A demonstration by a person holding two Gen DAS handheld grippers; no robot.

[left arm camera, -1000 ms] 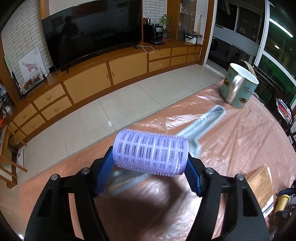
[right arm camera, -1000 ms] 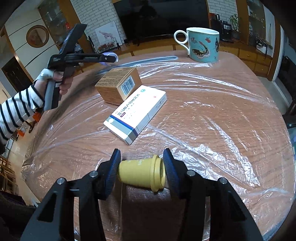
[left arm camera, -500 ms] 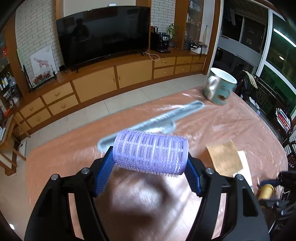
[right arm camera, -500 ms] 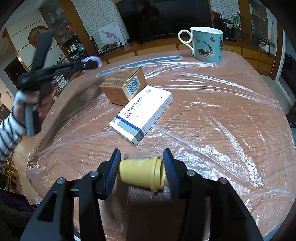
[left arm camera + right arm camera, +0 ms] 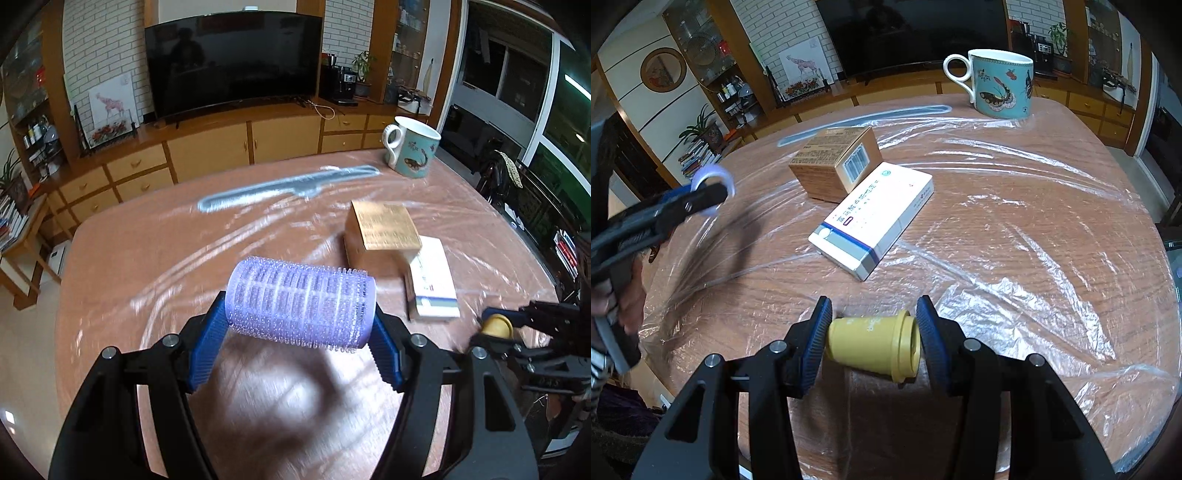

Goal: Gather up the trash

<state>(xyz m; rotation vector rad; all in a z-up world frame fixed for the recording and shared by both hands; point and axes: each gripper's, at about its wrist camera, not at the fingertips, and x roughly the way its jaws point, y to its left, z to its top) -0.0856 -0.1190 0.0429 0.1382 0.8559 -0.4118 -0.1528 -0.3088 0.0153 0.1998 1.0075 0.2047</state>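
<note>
Lilac hair roller (image 5: 301, 301) is clamped end to end between blue pads of left gripper (image 5: 295, 325), jaws abt halfway open w/ roller filling the gap; it is held lengthwise across the jaws, above the table (image 5: 155, 266), not touching it. Same roller is seen end-on as a ring (image 5: 713, 184) in the right wrist view, at the tip of the left gripper (image 5: 701, 197), which is gripped by a hand (image 5: 626, 295) at the frame's left edge.

Yellow cup-shaped cap (image 5: 873, 345) is pinched by right gripper (image 5: 873, 339), jaws narrowly set, pads pressed on its base and rim ends; it is lying on its side, low over the plastic-wrapped tabletop — contact w/ surface can't be told.

Brown carton (image 5: 834, 166) and white medicine box (image 5: 873, 218) are lying mid-table, touching, box partly against carton's near side. Pale blue comb-like strip (image 5: 864, 120) is laid beyond them; teal mug (image 5: 1001, 85) is set upright at far edge.
</note>
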